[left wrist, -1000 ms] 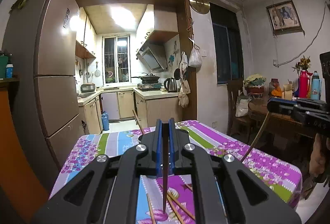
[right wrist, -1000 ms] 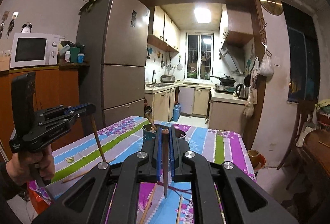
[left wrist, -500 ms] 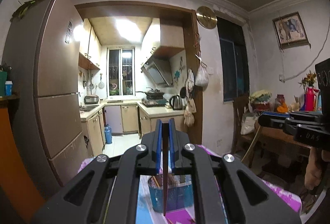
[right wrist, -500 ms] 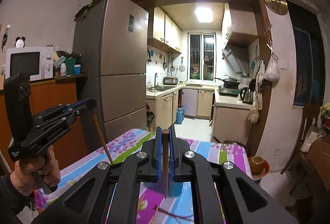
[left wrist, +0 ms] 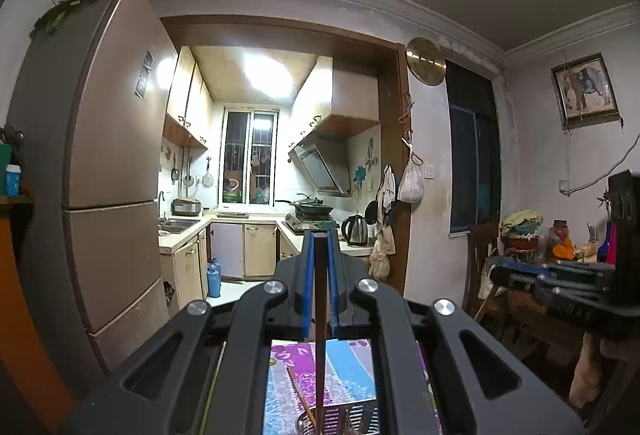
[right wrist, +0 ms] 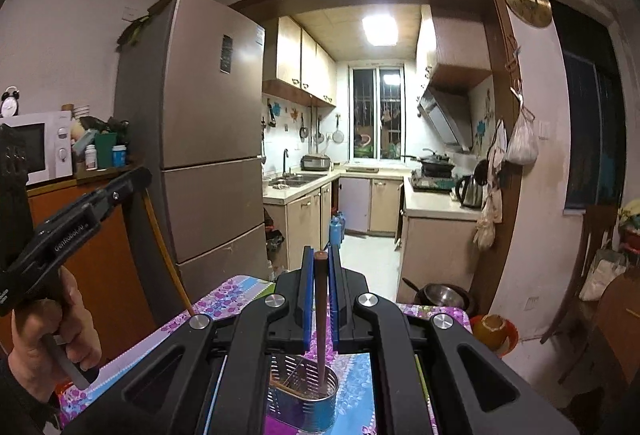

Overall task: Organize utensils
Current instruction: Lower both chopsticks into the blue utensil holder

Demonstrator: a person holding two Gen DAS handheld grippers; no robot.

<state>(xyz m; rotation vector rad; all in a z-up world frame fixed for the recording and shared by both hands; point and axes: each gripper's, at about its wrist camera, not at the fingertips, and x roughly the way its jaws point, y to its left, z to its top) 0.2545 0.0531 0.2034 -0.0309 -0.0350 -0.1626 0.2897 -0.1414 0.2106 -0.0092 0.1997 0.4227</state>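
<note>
My left gripper (left wrist: 320,235) is shut on a dark wooden chopstick (left wrist: 320,335) that hangs straight down toward the rim of the metal utensil holder (left wrist: 340,421) at the bottom edge. My right gripper (right wrist: 320,255) is shut on another brown chopstick (right wrist: 321,319) whose lower tip is inside the perforated metal holder (right wrist: 304,399), which has at least one chopstick in it. Each gripper shows in the other's view: the right one (left wrist: 560,281) at the right, the left one (right wrist: 80,219) at the left with its chopstick (right wrist: 168,259).
The holder stands on a table with a purple, blue and green floral cloth (right wrist: 224,303). A tall fridge (right wrist: 208,155) stands beyond the table on the left. A dark wooden table with clutter (left wrist: 532,299) is at the right. A kitchen lies behind.
Both grippers have risen and come over the holder with their chopsticks upright. The table dropped out of sight below, and the right chopstick's tip now reaches into the holder.
</note>
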